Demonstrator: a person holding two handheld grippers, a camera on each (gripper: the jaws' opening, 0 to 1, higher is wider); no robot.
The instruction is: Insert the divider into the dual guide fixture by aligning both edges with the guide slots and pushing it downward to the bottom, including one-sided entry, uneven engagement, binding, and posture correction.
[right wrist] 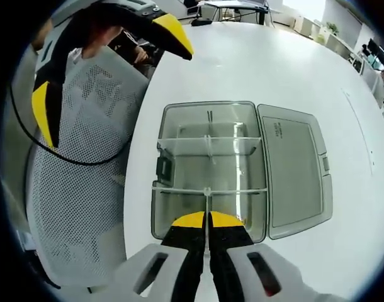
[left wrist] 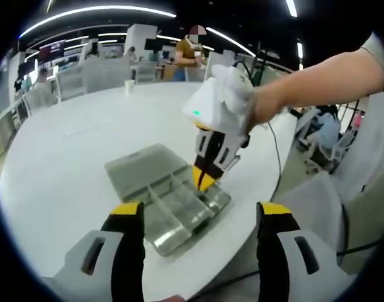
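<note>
Left gripper view
Table: a big round white table (left wrist: 72, 163) is seen, with a clear plastic box (left wrist: 170, 195) near its right edge.
Lid: the box lid (left wrist: 141, 162) lies open and flat on the table, on the box's far side.
Left gripper: the left gripper (left wrist: 200, 217) is held up, close to the box, with its jaws spread wide and nothing between them.
Right gripper: the right gripper (left wrist: 203, 179) is pointed down into the box by a hand (left wrist: 242, 104) that comes in from the right, with the arm stretched across.

Right gripper view
Divider: a thin clear divider (right wrist: 207, 207) is pinched on its top edge by the right gripper (right wrist: 208, 221), whose jaws are pressed together on it.
Place: the divider stands in the box's near part, up against a cross wall (right wrist: 209, 189).
Risk: it is thought that one end could go down first, so the divider would tilt and get stuck.
Cause: a push that is not straight, or an end missed by its slot.
Slots: how deep the ends sit cannot be told.
</note>
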